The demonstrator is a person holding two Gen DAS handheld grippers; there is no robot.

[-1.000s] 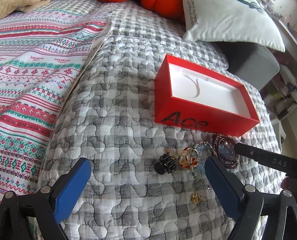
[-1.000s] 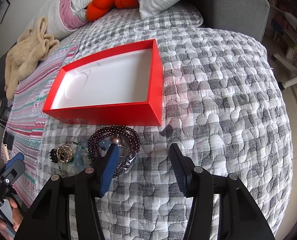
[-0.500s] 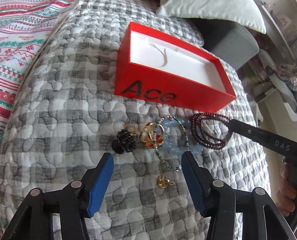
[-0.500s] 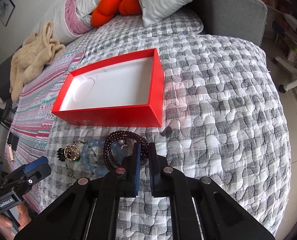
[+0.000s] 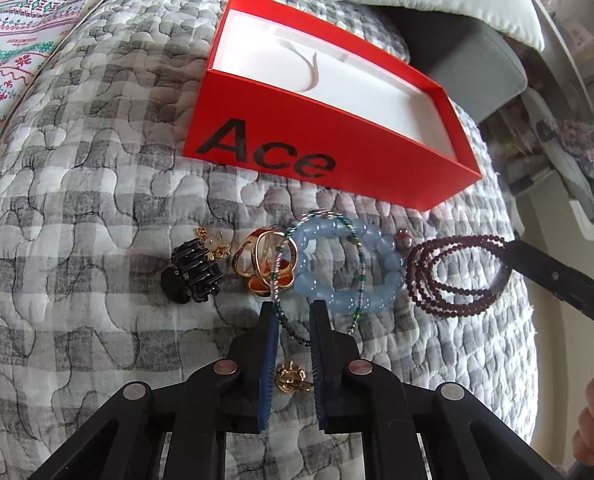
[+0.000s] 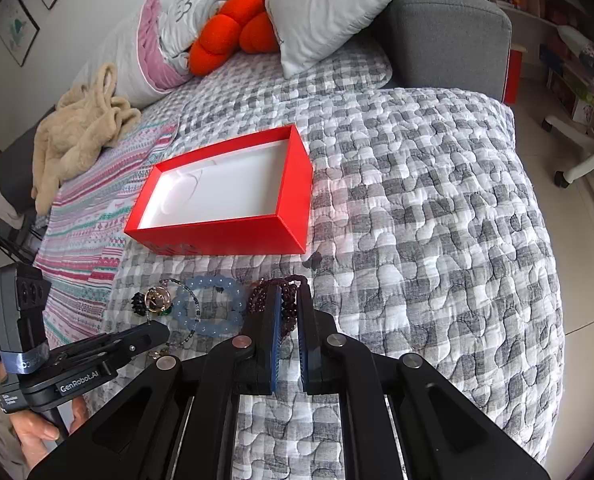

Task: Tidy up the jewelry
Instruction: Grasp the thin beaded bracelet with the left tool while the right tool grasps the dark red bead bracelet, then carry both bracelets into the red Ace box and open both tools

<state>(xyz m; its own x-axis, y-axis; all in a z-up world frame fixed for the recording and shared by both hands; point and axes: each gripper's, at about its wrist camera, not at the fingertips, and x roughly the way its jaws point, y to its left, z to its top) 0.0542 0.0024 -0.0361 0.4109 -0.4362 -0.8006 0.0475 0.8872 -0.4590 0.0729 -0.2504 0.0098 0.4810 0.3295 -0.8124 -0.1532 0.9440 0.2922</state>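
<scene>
Right gripper (image 6: 287, 312) clamped on garnet bead bracelet (image 5: 453, 276) before red Ace box (image 5: 329, 120); left gripper (image 5: 293, 316) narrowed around thin beaded chain (image 5: 287, 326).

A lived-in home bedroom: a bed under a grey checked quilt (image 6: 437, 200) and a striped patterned blanket (image 6: 97, 232), pillows (image 6: 337, 4) and an orange plush toy (image 6: 233, 32) at its head, framed pictures (image 6: 19, 28) on the wall, cluttered shelves (image 6: 557, 12) alongside.
</scene>
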